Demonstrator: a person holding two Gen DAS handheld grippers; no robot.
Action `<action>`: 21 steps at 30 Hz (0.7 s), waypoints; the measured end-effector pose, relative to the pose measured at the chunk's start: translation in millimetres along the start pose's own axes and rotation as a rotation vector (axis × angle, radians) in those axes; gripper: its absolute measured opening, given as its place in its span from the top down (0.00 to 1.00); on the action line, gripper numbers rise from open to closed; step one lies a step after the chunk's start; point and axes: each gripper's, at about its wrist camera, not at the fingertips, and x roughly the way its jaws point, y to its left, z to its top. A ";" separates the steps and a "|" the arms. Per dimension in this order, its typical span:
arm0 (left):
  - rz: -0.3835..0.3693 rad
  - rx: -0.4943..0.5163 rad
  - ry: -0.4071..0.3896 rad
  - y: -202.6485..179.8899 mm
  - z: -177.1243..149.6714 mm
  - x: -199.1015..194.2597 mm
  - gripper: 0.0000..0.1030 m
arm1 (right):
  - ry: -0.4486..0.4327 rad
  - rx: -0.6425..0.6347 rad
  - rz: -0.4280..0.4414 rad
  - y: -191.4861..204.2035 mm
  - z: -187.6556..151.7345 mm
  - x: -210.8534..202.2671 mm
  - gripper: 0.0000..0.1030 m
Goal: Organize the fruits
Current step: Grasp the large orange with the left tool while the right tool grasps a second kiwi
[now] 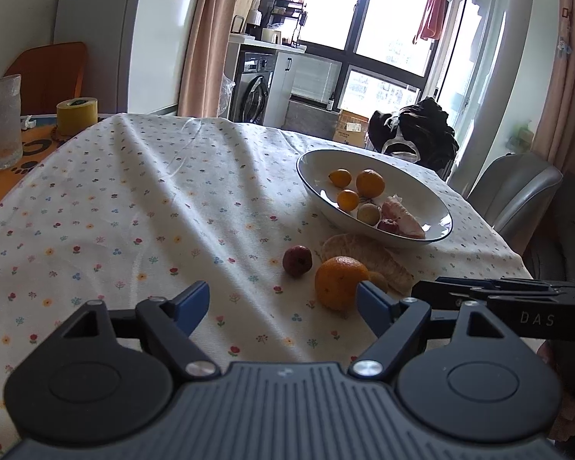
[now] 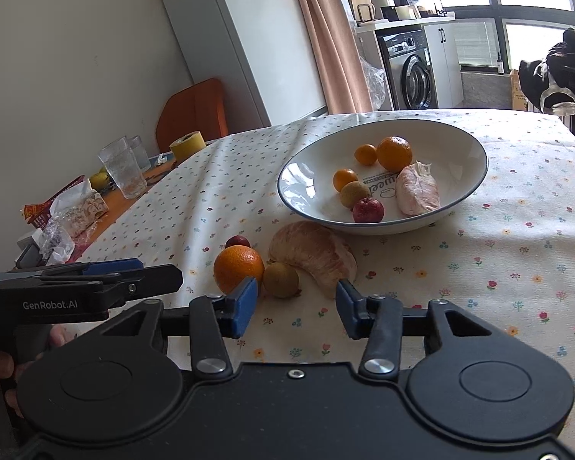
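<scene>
1. Left wrist view: the left gripper [image 1: 281,304] is spread wide and holds nothing. It hangs low over the bench [image 1: 134,199]. The orange [image 1: 339,283] lies just ahead, to the right, by the right fingertip. The red fruit [image 1: 297,261] sits a bit farther on. The bowl [image 1: 433,235] is behind them.

2. Right wrist view: the right gripper [image 2: 296,301] is spread wide and holds nothing too. The small green fruit [image 2: 280,280] lies right between its tips, just ahead. The peeled piece [image 2: 314,255] curves from the bowl [image 2: 306,207] toward the right tip. I think the right gripper is nearer.
</scene>
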 end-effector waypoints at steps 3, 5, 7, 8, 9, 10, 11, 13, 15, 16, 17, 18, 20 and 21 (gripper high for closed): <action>-0.014 0.010 0.003 -5.4 2.5 6.1 0.28 | 0.008 -0.010 0.009 0.8 0.4 6.0 0.62; -0.022 0.016 0.010 -8.1 2.9 10.2 0.30 | 0.013 -0.016 0.024 2.1 1.5 10.4 0.63; -0.030 0.016 0.018 -9.6 2.7 13.8 0.34 | 0.018 -0.017 0.030 2.4 2.5 14.4 0.64; -0.033 0.015 0.020 -9.9 2.5 15.4 0.38 | 0.021 -0.018 0.033 2.6 3.5 17.1 0.65; -0.035 0.014 0.022 -9.9 2.4 16.7 0.40 | 0.022 -0.018 0.034 3.0 4.1 19.2 0.65; -0.037 0.013 0.026 -9.7 2.4 18.4 0.42 | 0.024 -0.020 0.035 3.2 4.6 21.3 0.65; -0.038 0.011 0.030 -9.5 2.2 19.7 0.44 | 0.028 -0.021 0.035 3.1 5.5 24.1 0.65; -0.045 0.005 0.042 -8.6 2.3 23.1 0.46 | 0.034 -0.025 0.036 3.7 5.8 28.5 0.65; -0.056 0.002 0.045 -8.8 2.7 24.5 0.46 | 0.038 -0.030 0.040 4.2 6.1 32.9 0.66; -0.060 0.002 0.047 -9.2 3.1 25.4 0.46 | 0.043 -0.031 0.044 4.3 5.9 35.0 0.67; -0.064 0.003 0.050 -10.1 3.4 26.8 0.46 | 0.050 -0.033 0.048 5.0 5.1 38.2 0.69; -0.067 0.004 0.054 -11.2 3.9 28.3 0.46 | 0.054 -0.034 0.052 4.8 3.8 39.7 0.74; -0.068 0.012 0.059 -14.5 4.4 31.4 0.46 | 0.045 -0.034 0.052 3.5 3.0 38.7 0.76; -0.069 0.012 0.058 -15.2 4.8 32.7 0.46 | 0.043 -0.023 0.058 0.9 3.3 38.2 0.77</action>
